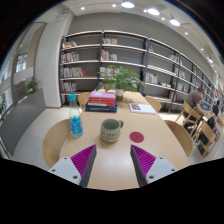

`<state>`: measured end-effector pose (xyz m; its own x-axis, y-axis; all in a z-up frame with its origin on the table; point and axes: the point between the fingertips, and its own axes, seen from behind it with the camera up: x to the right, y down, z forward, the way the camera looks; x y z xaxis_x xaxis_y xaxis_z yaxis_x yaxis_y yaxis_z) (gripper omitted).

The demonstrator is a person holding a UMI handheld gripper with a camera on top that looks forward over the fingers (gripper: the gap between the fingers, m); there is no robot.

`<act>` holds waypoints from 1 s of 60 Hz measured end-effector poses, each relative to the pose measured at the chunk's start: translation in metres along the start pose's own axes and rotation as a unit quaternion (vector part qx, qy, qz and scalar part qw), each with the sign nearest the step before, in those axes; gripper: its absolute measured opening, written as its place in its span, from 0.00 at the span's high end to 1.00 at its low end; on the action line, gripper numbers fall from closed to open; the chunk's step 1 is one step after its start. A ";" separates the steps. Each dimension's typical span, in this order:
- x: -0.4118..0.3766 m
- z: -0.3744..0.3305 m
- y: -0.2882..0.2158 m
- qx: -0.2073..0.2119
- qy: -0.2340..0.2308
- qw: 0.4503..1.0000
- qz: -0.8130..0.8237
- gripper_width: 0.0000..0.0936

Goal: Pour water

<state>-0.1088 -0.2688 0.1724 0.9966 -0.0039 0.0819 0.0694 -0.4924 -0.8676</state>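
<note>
A clear water bottle with a blue label stands upright on the light wooden table, beyond my left finger. A grey-green mug stands to its right, just ahead of the gap between my fingers. A round red coaster lies flat to the right of the mug. My gripper is open and empty, its magenta pads spread wide above the bare table, short of the mug and bottle.
A stack of books and a potted plant sit at the table's far side, with an open book to the right. Chairs stand around the table. Bookshelves line the back wall.
</note>
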 end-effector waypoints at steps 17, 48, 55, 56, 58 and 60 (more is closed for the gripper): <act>-0.151 0.080 0.001 -0.001 -0.069 0.997 -0.020 0.27; -0.204 0.233 -0.069 0.050 -0.062 0.997 -0.005 0.26; -0.196 0.263 -0.068 0.069 -0.062 0.996 0.013 0.27; -0.195 0.266 -0.068 0.070 -0.063 0.995 0.014 0.27; -0.194 0.270 -0.070 0.078 -0.064 0.995 0.019 0.31; -0.194 0.271 -0.074 0.088 -0.065 0.994 0.025 0.38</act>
<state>-0.2957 0.0040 0.0875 0.9955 0.0928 -0.0182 0.0140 -0.3342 -0.9424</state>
